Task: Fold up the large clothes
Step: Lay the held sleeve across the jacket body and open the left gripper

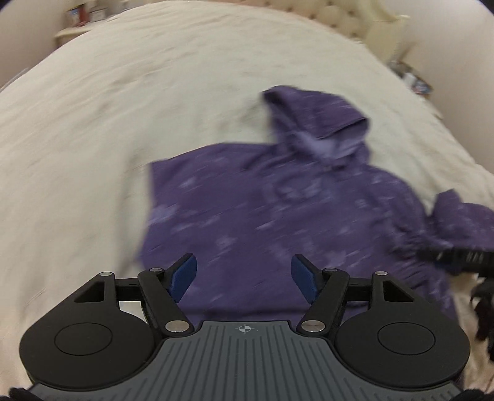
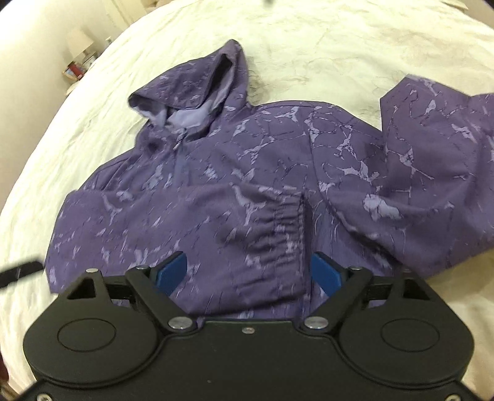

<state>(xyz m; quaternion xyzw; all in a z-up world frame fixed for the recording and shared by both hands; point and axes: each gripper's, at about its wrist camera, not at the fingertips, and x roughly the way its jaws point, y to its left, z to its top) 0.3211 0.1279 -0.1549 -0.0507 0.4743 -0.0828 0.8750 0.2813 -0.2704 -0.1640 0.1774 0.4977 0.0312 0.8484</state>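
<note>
A purple hooded jacket (image 1: 278,200) with pale marbling lies flat on the bed, hood (image 1: 315,123) pointing away. My left gripper (image 1: 244,262) hovers open over its lower body, nothing between the blue pads; this view is blurred. In the right wrist view the jacket (image 2: 247,148) shows sharply. One sleeve is folded across the chest, and its elastic cuff (image 2: 287,219) lies just ahead of my right gripper (image 2: 248,262). That gripper is open, its pads either side of the cloth without pressing it. The other sleeve (image 2: 432,138) spreads out to the right.
A cream bedspread (image 2: 339,46) covers the bed around the jacket. A tufted headboard (image 1: 355,18) stands at the far end. A lamp on a nightstand (image 2: 78,46) sits beside the bed. A dark blurred gripper part (image 1: 460,257) shows at the right edge.
</note>
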